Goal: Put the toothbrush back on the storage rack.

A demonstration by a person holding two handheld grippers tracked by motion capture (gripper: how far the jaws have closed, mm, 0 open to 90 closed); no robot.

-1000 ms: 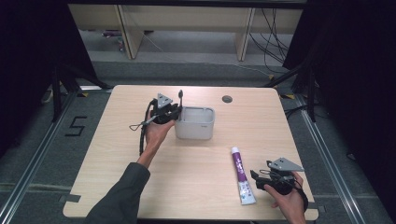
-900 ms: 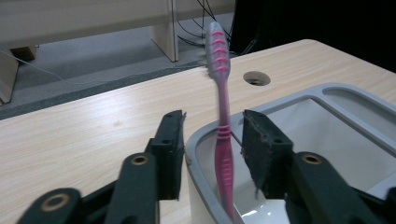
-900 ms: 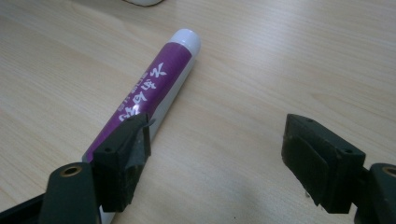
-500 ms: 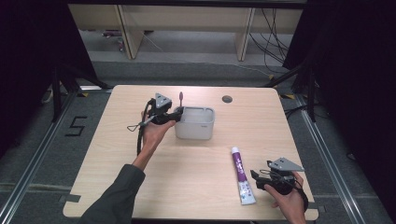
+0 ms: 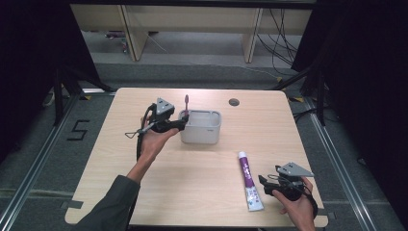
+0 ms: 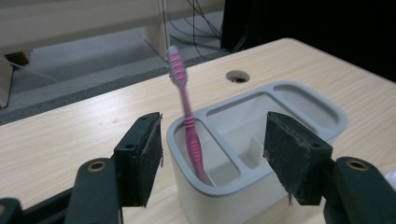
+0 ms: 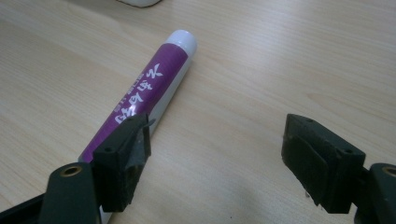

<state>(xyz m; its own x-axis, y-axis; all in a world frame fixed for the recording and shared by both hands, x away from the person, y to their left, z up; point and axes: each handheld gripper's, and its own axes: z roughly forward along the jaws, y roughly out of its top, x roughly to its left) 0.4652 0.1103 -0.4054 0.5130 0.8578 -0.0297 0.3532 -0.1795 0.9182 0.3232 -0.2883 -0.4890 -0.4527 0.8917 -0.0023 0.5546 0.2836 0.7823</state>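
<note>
The pink toothbrush (image 6: 186, 122) stands tilted in the left slot of the grey holder (image 5: 201, 127), mid-tabletop. The left hand-held gripper (image 6: 212, 154) has just opened, jaws apart beside it. The right hand-held gripper (image 7: 217, 158) gapes beside the purple toothpaste tube (image 7: 140, 93).

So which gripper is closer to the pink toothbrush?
The left. The left gripper is right beside the pink toothbrush, which stands in the grey holder; its fingers have just been opening, not touching it. The right gripper sits far off by the toothpaste tube.
</note>
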